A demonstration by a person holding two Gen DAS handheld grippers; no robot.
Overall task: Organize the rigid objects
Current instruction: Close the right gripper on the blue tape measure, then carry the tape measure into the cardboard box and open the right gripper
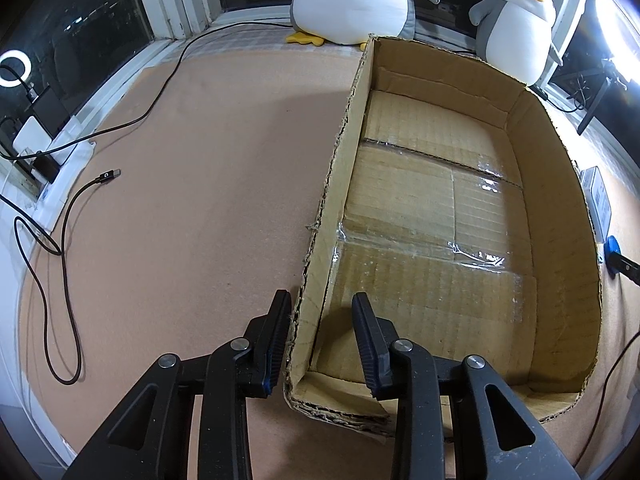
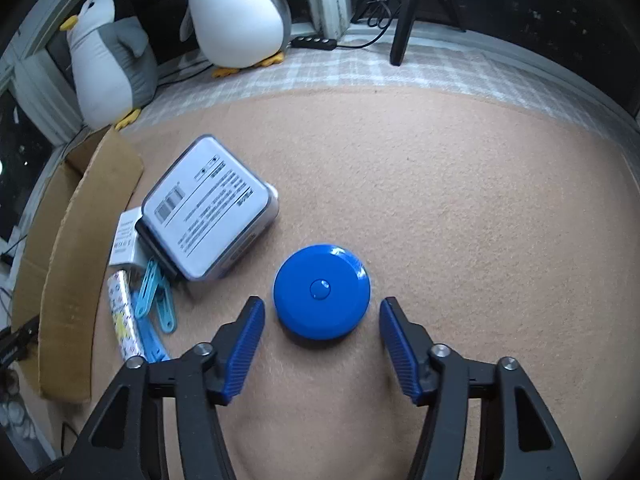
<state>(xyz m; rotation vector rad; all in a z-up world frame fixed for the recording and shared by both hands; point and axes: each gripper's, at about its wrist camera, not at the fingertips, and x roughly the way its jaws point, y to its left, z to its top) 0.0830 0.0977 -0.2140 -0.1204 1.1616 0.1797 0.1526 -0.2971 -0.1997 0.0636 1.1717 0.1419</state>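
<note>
My left gripper [image 1: 322,336] pinches the cardboard box [image 1: 552,184] wall; my spread right gripper [image 2: 322,344] may nudge the blue disc [image 2: 322,290] away if closing off-centre.

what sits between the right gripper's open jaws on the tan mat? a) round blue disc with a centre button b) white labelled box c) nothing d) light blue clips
a: the round blue plastic disc lies on the mat between the right gripper's spread jaws, neither pad touching it.
</note>
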